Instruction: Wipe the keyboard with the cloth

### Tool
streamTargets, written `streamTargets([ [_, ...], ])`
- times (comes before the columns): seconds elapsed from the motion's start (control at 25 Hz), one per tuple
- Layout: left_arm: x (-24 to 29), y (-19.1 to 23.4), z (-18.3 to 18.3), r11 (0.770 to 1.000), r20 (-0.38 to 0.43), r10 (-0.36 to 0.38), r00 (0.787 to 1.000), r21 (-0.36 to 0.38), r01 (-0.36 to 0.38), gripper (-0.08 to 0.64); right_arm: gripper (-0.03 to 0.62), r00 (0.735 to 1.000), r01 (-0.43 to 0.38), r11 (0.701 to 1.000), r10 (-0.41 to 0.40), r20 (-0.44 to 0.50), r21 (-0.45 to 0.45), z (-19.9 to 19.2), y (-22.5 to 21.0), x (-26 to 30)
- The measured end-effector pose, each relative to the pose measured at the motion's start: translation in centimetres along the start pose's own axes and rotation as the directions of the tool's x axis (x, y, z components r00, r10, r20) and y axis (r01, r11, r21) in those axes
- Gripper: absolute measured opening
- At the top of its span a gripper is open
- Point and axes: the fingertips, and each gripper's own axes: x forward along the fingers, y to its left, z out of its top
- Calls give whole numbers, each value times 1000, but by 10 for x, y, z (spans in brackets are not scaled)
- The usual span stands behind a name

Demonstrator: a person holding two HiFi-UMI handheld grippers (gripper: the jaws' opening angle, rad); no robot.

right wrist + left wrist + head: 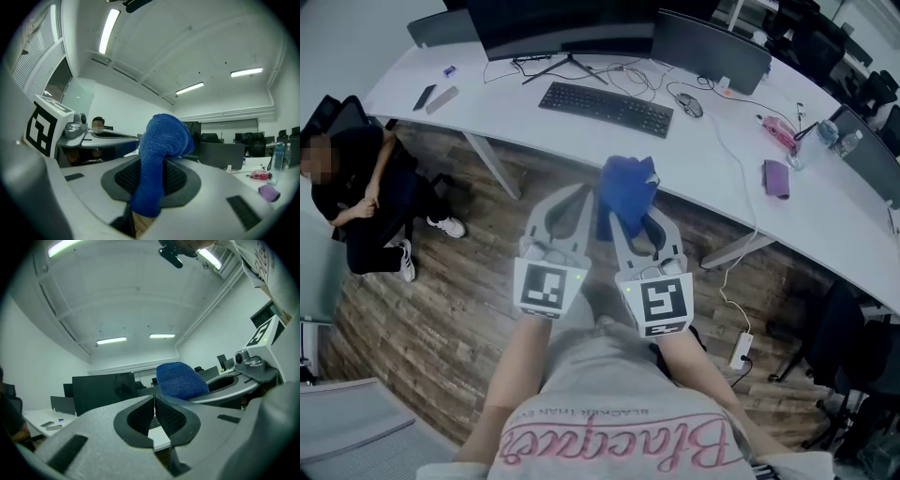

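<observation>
We are carrying the blue cloth in the right gripper, whose fingers are clamping down on its middle. One end is bunching up above the fingers and the other is hanging down between them. Held that way, a thick pad of fabric is facing forward, which we judge is the part meant to meet the keys.

The left gripper is riding just beside the right one. Its fingers are pressed together with nothing between them, so it looks to be along only as a spare hand for steadying.

The keyboard is lying flat on the white counter, untouched. The cloth is hanging well short of the keyboard, on its near side, over the wooden floor and not over the counter. The wiping is not yet under way.

A mouse is sitting just to the right of the keyboard, and cables are trailing behind the keyboard. We are judging that a sweep along the keys could snag them.
</observation>
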Motion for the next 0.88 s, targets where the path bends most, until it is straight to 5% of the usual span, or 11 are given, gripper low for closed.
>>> streamTargets([
  [0.88, 101, 116, -36, 997, 16, -69, 997, -20, 69, 6, 89, 997, 77, 997, -77, -23, -5, 2, -33, 154],
])
